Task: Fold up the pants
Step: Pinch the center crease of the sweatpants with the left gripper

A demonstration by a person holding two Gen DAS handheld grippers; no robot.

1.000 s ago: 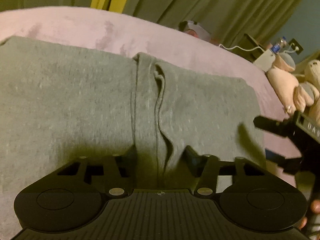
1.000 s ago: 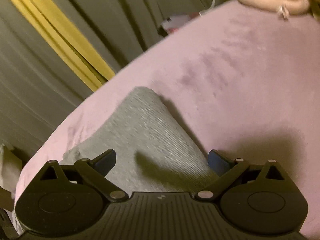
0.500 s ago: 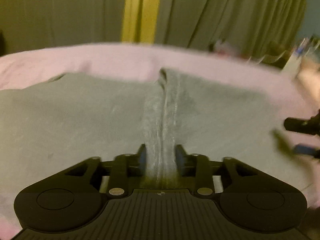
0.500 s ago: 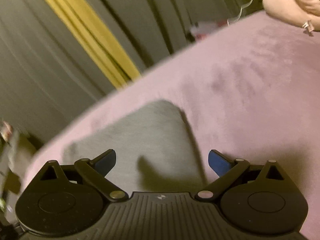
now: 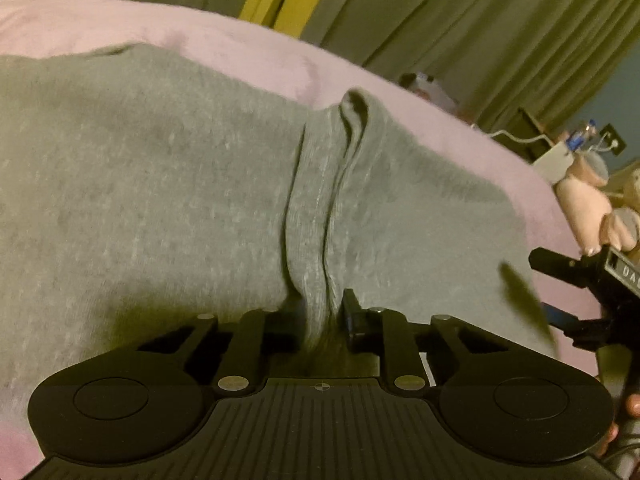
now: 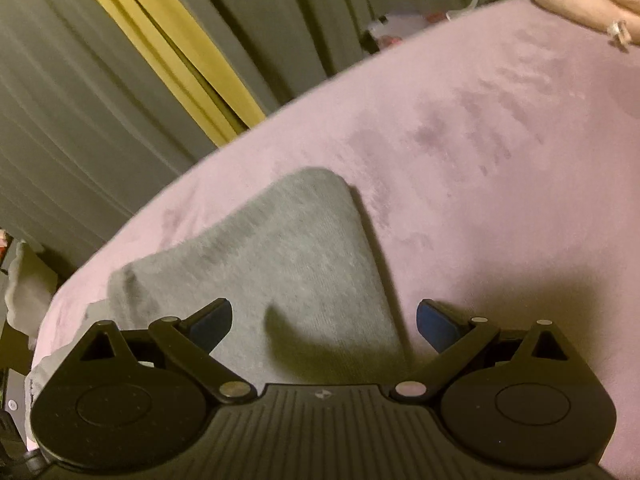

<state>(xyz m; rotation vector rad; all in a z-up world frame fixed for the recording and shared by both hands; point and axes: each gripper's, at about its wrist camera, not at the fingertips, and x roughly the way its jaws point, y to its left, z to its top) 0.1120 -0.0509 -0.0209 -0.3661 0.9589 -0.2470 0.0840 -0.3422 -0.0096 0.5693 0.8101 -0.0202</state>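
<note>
Left gripper (image 5: 320,312): jaws, just closing, clench a raised ridge of grey knit pants (image 5: 160,200). Right gripper (image 6: 324,320): jaws spread wide over a rounded pants corner on the pink velvety bed (image 6: 500,180).

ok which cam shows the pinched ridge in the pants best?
Left wrist: the ridge runs up the frame's middle from the left gripper, whose jaws have just closed on it. Right wrist shows only a flat corner of the pants, no ridge.
</note>
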